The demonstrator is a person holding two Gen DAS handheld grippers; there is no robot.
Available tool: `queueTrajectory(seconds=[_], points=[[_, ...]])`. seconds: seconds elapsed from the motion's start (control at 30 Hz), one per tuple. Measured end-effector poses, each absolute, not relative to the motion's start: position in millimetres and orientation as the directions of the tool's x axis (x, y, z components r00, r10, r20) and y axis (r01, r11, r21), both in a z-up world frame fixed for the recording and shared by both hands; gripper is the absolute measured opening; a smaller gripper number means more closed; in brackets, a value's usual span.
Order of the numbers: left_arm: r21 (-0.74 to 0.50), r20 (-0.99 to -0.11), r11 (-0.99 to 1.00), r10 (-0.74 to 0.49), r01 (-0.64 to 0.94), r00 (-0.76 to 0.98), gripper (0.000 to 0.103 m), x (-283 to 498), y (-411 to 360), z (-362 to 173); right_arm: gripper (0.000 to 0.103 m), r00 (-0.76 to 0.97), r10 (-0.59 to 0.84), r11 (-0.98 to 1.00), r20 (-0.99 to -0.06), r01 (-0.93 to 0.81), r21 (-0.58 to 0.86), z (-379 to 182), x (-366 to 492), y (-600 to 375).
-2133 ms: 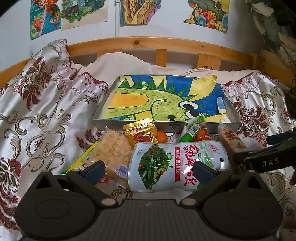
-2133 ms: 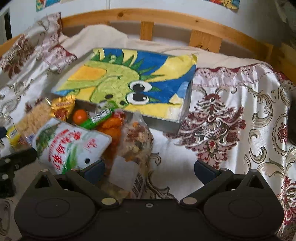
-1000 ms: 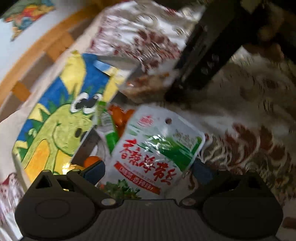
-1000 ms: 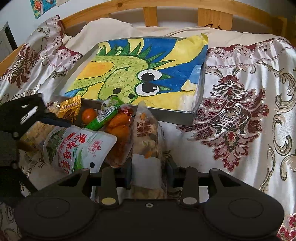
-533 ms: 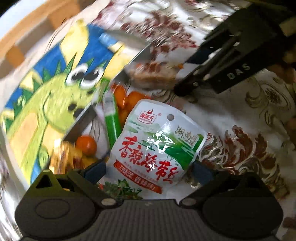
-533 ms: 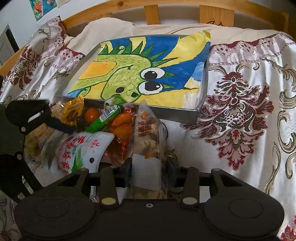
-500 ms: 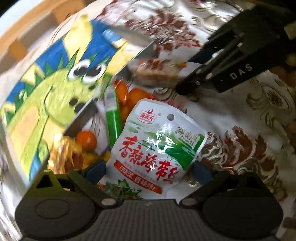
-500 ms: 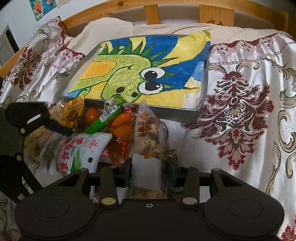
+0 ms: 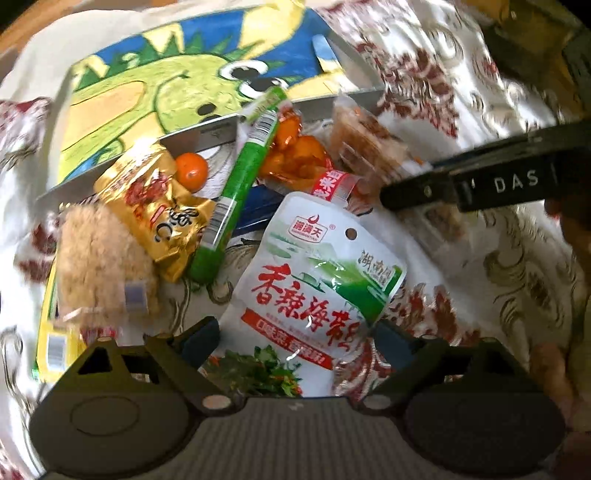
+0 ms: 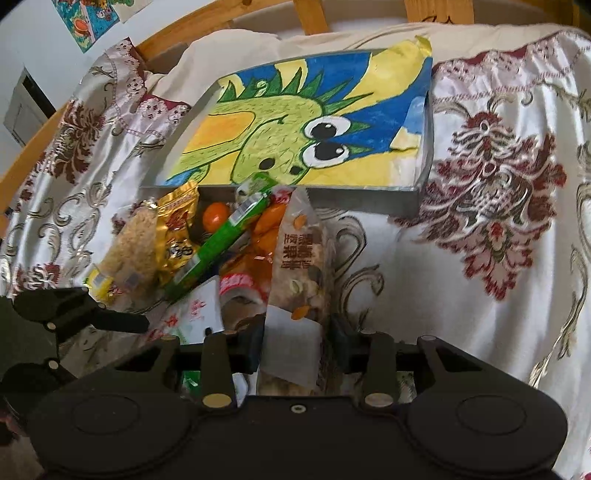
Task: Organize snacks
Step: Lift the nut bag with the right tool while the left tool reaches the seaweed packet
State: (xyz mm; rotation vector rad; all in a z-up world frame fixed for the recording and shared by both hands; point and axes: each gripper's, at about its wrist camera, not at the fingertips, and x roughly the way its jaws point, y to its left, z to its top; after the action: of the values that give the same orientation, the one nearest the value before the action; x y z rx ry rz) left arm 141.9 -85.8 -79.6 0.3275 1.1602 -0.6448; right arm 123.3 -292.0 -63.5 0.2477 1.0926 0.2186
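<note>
A bed covered by a shiny cream bedspread [image 10: 480, 258] with dark red flowers and gold scrolls carries everything – it is rumpled, and a plain cream pillow [image 10: 258, 48] lies at its far end against a wooden slatted headboard [image 10: 317, 14]. Behind that is a white wall with a bright drawing [image 10: 88, 18] stuck to it.

A grey tray [image 10: 369, 201] lined with a green cartoon-monster picture sits on the bedspread. The snacks lie heaped against its near wall: a gold packet [image 9: 155, 206], a small orange [image 9: 191, 167], a green stick [image 9: 236, 184], a bag of orange pieces [image 9: 291, 155] and a pale crumbly block [image 9: 99, 266].

The right gripper [image 10: 295, 343] has its fingers closed on the near end of a clear nut bag [image 10: 299, 254], just beside the tray.

The left gripper [image 9: 295, 336] has just been closing a little, yet its fingers stand wide – the white seaweed pouch [image 9: 314, 280] lies between them on the bedspread, and I cannot tell if they touch it
</note>
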Motion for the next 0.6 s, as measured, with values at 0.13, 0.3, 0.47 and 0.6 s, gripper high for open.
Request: queueTrajectory(seconds=[0.13, 0.3, 0.47, 0.6], points=[[-0.055, -0.896, 0.779, -0.314, 0.625, 0.313, 0.098, 127.3, -76.9, -83.1, 0.04, 0.426, 0.31, 0.942, -0.85, -0.02, 0.334, -69.0, 124.1, -294.5], [0.042, -0.876, 0.76, -0.284, 0.648, 0.39, 0.099, 120.8, -77.7, -94.1, 0.048, 0.424, 0.322, 0.937, -0.846, -0.013, 0.35, -71.6, 124.2, -294.5], [0.06, -0.877, 0.723, -0.291, 0.688, 0.382, 0.099, 118.3, -79.5, -94.7, 0.051, 0.423, 0.307, 0.944, -0.853, -0.022, 0.329, -73.7, 125.5, -289.5], [0.084, -0.879, 0.703, -0.281, 0.706, 0.385, 0.094, 114.9, -80.7, -95.1, 0.044, 0.428, 0.286, 0.951, -0.857, -0.02, 0.308, -73.3, 124.0, -288.5]])
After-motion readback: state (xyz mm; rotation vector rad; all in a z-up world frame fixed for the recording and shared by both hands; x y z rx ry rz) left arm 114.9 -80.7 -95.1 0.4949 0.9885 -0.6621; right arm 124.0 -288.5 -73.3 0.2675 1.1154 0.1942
